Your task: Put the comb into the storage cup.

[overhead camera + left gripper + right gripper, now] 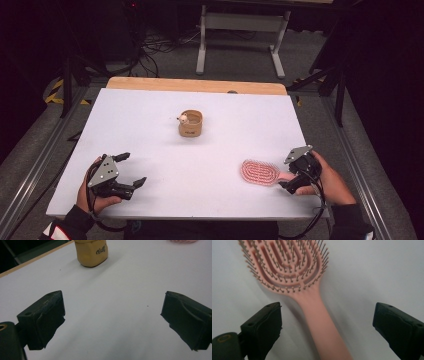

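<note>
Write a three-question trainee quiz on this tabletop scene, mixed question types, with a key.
1. True or false: the right gripper has its fingers pressed on the pink hairbrush.
2. Multiple choice: the tan container stands (a) near the middle of the white table, (b) beside the left gripper, (c) on the hairbrush.
3. Fill in: the hairbrush lies with its bristles facing ____.

Key
1. False: the handle lies between open fingers, untouched.
2. a
3. up
</note>
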A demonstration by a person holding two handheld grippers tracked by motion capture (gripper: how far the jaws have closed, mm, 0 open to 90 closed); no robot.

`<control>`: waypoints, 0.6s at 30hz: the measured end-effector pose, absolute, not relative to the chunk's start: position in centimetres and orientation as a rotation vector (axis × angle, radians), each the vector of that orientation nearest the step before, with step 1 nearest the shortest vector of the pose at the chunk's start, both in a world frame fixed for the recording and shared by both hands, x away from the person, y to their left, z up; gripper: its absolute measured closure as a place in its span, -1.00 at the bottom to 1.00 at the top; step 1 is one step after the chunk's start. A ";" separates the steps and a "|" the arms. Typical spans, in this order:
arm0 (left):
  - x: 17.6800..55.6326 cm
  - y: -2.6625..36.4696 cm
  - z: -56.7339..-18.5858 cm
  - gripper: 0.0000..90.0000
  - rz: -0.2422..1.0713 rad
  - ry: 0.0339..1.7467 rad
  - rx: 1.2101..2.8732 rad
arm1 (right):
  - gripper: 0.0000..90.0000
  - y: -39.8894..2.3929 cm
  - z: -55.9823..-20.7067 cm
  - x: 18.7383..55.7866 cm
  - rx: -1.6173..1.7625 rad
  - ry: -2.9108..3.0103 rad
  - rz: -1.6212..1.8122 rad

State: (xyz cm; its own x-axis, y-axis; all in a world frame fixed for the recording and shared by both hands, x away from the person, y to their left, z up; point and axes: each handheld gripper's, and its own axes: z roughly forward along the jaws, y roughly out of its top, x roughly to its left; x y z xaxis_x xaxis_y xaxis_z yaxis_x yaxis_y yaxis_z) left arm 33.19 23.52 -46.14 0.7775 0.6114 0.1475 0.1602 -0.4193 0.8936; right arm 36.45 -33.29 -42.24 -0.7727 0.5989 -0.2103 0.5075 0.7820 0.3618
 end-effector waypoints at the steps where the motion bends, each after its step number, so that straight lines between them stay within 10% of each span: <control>1: 33.2 23.5 -46.1 -0.87 0.569 0.581 1.972 | -0.72 -33.2 -42.4 36.6 0.850 2.668 0.370; 18: 33.3 23.3 -46.4 -0.87 0.552 0.580 1.983 | 0.22 -33.3 -42.5 37.9 0.734 2.836 0.374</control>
State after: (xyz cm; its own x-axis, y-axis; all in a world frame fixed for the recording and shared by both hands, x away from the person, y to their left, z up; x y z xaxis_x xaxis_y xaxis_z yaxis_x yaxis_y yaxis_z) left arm 33.33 23.34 -46.36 0.7843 0.6045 0.1394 0.1689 -0.4243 0.8896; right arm 37.95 -33.29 -42.54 -0.8597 0.4972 -0.1175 0.4497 0.8456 0.2876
